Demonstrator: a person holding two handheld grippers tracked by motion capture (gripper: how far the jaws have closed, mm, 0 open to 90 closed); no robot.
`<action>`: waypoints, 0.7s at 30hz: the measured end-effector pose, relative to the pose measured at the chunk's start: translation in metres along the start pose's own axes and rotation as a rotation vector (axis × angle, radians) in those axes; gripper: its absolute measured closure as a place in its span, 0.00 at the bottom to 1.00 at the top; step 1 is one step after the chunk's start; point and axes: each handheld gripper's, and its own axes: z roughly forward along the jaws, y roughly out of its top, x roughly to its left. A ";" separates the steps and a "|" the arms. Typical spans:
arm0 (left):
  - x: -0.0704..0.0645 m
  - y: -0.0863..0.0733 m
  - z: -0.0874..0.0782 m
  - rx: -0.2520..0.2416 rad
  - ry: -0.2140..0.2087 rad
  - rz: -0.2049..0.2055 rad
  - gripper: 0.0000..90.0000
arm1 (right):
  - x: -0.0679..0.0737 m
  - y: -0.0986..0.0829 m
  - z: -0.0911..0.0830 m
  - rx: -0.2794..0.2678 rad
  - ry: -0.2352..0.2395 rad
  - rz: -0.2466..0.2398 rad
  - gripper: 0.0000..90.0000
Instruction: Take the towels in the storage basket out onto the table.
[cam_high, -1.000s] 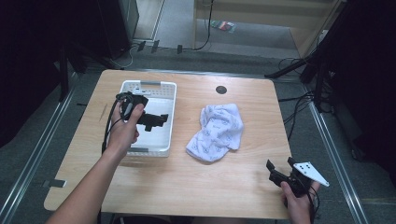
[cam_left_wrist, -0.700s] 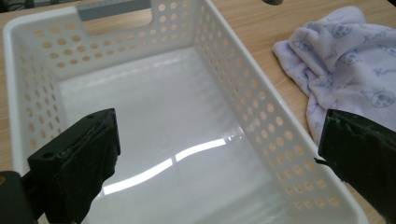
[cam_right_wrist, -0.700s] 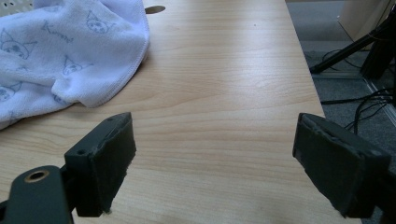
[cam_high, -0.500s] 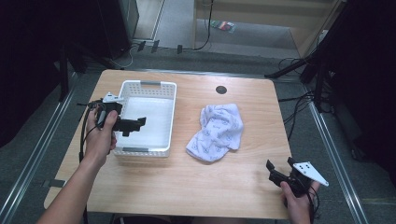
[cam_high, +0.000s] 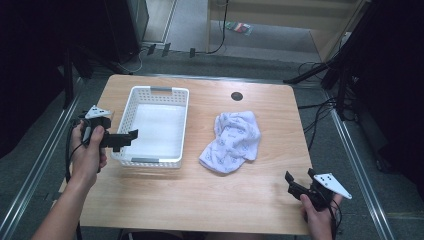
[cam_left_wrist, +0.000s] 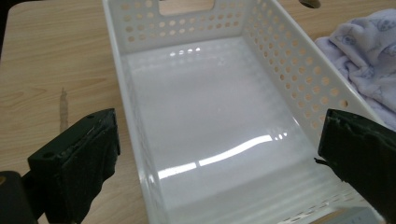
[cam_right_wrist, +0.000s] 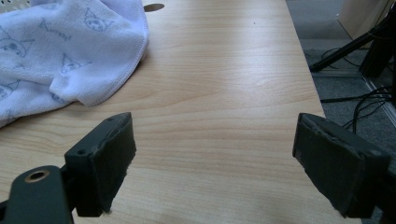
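At the desk's (cam_high: 165, 200) near right corner, the right gripper (cam_high: 300, 186) hovers with its fingers spread wide, holding nothing. Farther in on the left, the left gripper (cam_high: 127, 138) has fingers spread wide at the near-left rim of one white basket (cam_high: 131, 108), pinching nothing. One crumpled white towel (cam_high: 231, 141) lies just right of the basket.

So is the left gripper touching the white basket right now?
Cannot tell. In the left gripper view the left gripper has open jaws straddling the white basket's near corner; whether a jaw meets the wall is unclear, also in the high view.
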 end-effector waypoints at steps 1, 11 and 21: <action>0.002 -0.003 -0.001 -0.004 0.000 -0.007 0.00 | 0.000 0.000 0.000 0.001 0.001 0.002 0.15; 0.027 -0.027 -0.012 -0.038 0.004 -0.068 0.00 | 0.000 0.000 0.000 0.003 -0.001 0.002 0.15; 0.046 -0.052 -0.023 -0.069 0.035 -0.096 0.00 | 0.001 0.000 0.000 0.005 -0.002 -0.002 0.15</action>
